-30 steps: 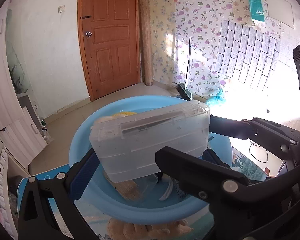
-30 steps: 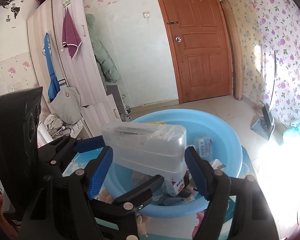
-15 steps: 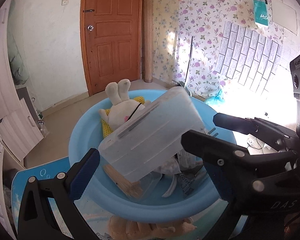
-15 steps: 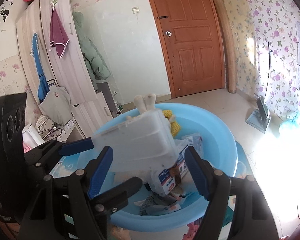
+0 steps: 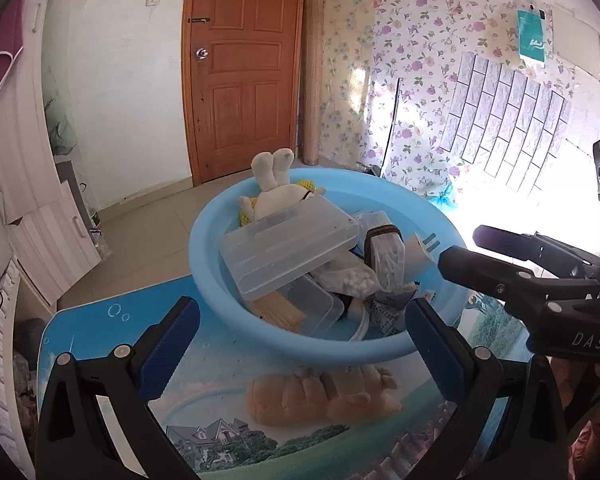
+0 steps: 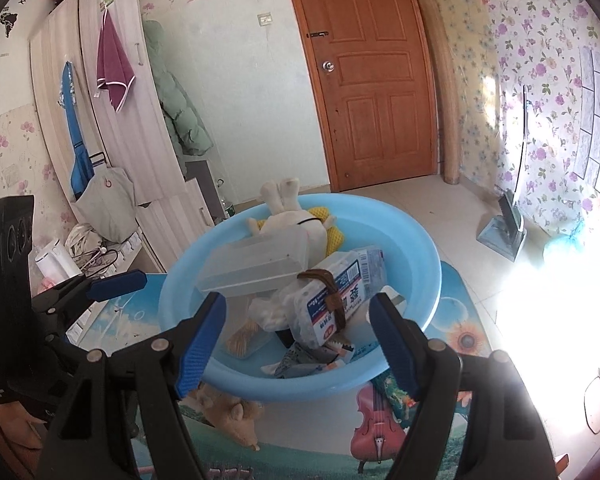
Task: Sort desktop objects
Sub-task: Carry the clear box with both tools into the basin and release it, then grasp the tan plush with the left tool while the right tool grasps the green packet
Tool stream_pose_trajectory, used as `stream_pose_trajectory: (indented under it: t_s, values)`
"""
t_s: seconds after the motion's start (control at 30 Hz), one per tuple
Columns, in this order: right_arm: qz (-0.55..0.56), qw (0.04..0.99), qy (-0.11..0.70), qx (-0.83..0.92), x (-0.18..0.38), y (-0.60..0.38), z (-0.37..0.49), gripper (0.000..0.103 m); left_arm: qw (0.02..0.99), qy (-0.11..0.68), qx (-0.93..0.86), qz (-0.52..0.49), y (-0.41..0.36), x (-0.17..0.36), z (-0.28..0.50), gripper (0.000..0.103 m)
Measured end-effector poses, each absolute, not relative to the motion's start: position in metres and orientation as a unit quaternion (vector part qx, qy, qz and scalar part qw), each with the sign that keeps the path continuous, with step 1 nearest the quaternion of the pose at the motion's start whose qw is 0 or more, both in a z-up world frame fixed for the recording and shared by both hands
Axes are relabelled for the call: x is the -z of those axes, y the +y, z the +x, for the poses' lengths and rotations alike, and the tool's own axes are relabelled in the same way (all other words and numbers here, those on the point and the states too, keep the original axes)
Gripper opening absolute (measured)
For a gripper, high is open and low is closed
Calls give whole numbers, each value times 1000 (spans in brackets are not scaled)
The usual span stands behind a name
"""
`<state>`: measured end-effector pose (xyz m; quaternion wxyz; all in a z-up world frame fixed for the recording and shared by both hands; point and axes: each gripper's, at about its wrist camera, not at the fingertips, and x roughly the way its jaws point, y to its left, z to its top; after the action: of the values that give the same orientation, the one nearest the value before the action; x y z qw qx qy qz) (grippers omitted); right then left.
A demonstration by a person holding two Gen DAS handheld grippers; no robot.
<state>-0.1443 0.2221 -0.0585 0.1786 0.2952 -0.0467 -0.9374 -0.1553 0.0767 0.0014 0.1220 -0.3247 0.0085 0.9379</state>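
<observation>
Plush toy, tan, soft and light, lying on the tabletop at six o'clock of the blue basin; we would pinch its midsection, both claws spread and empty.

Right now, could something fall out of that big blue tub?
Maybe. The clear plastic box lies tilted on top of the pile in the blue basin, so it might slide or tip. The white bunny leans near the far rim and could topple out. The tan plush toy on the table still needs room in the full basin.
</observation>
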Motion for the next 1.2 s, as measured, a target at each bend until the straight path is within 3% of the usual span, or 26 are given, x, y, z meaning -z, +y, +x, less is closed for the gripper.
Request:
stream_pose_trajectory:
  t_s: [0.67,1.2]
  values:
    - [330,92,-53,938,94,273,-111,75,97,-6,-917,-388,42,49,-121,103]
    - [399,101,-9,911,140,288,-170,75,153,22,-889,-432,72,80,-145,103]
